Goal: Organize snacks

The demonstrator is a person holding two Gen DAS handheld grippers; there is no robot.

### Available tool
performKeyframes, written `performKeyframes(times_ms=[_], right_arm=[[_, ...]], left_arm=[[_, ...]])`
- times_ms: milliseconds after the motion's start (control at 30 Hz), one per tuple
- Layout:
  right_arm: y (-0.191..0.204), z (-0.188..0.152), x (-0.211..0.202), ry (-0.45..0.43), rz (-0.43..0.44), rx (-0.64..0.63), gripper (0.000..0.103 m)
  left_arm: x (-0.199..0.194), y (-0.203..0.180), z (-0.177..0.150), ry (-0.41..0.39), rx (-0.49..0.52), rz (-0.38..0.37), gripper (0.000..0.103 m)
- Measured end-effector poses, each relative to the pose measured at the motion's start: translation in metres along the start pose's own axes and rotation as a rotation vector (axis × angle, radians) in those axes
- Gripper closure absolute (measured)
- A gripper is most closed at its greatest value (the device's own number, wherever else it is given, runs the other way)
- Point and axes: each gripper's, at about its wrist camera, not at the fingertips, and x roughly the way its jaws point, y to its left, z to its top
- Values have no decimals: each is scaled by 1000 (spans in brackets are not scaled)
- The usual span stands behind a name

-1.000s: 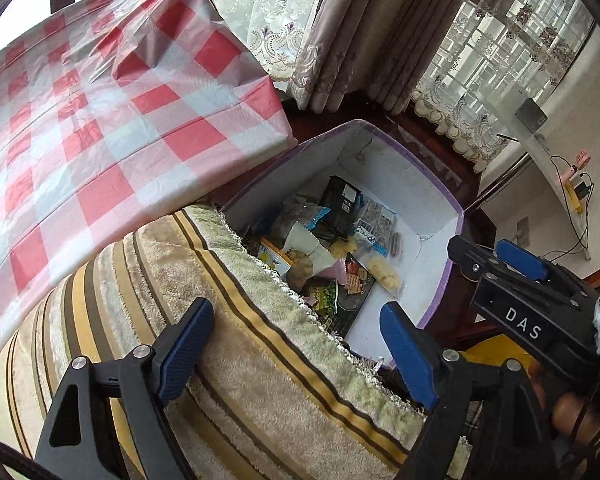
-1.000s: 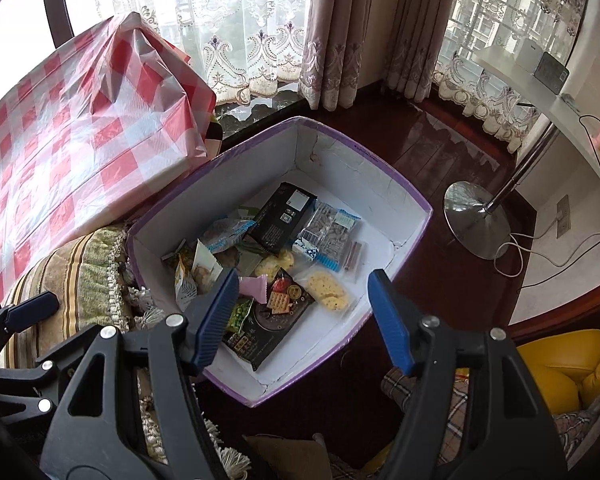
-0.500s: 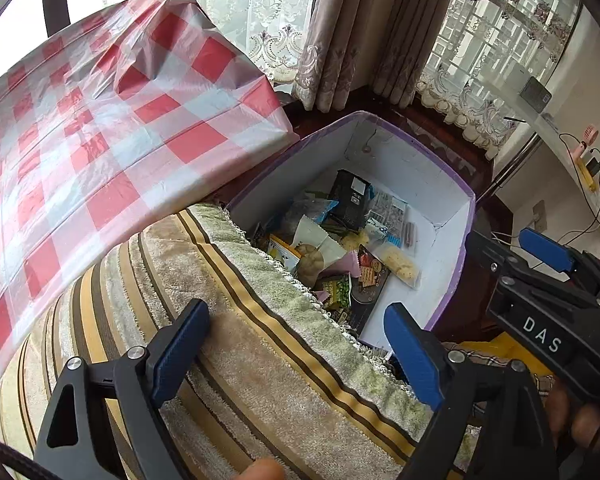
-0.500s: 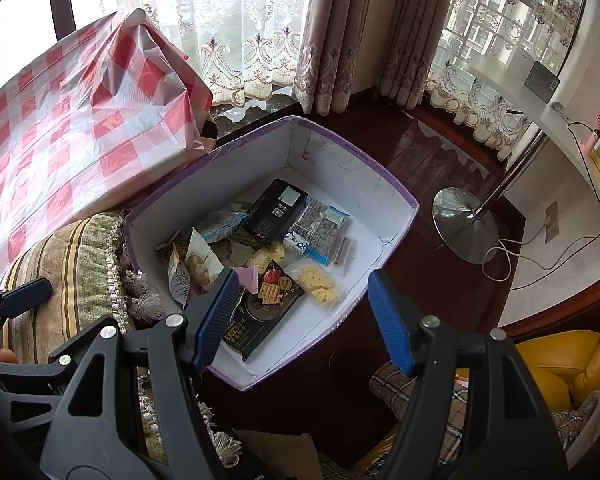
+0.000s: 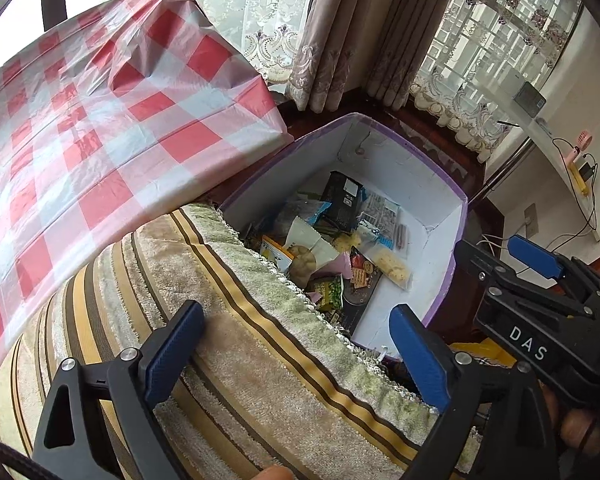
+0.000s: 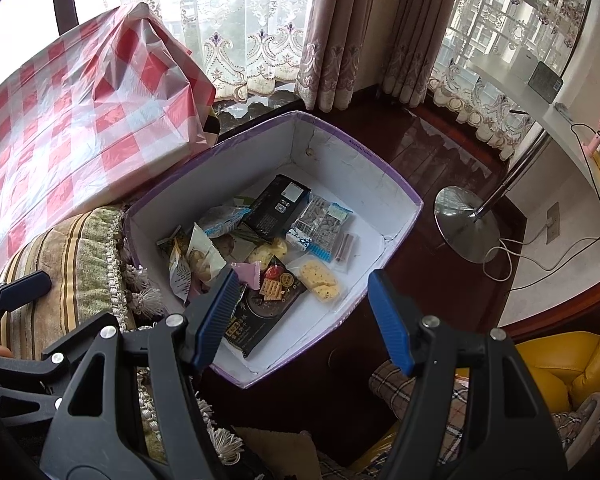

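Observation:
A purple-rimmed cardboard box [image 6: 356,148] with white inner walls sits on the dark floor and holds several snack packs: a black pack [image 6: 278,206], a clear bag of nuts [image 6: 322,224], yellow crackers [image 6: 322,280] and a dark cracker box [image 6: 260,312]. The box also shows in the left wrist view [image 5: 440,172]. My right gripper [image 6: 300,320] is open and empty, above the box's near edge. My left gripper [image 5: 296,354] is open and empty, above a striped cushion [image 5: 228,344], left of the box.
A red-and-white checked cloth [image 5: 80,132] covers a table at the left, next to the box. A chrome stand base [image 6: 466,222] and white cables lie on the floor to the right. A yellow seat [image 6: 560,364] is at the lower right. Curtains hang behind.
Both grippers have drawn back and up a little from the box; it looks smaller and further off. Both stay open and empty.

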Motion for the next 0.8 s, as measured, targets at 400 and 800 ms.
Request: performKeyframes(times_ms=[400, 800], right_arm=[[0, -1, 1, 5, 0, 1, 33], [0, -1, 2, 8, 0, 0, 33]], left_arm=[[0, -1, -1, 2, 1, -4, 7], [0, 0, 0, 1, 0, -5, 7]])
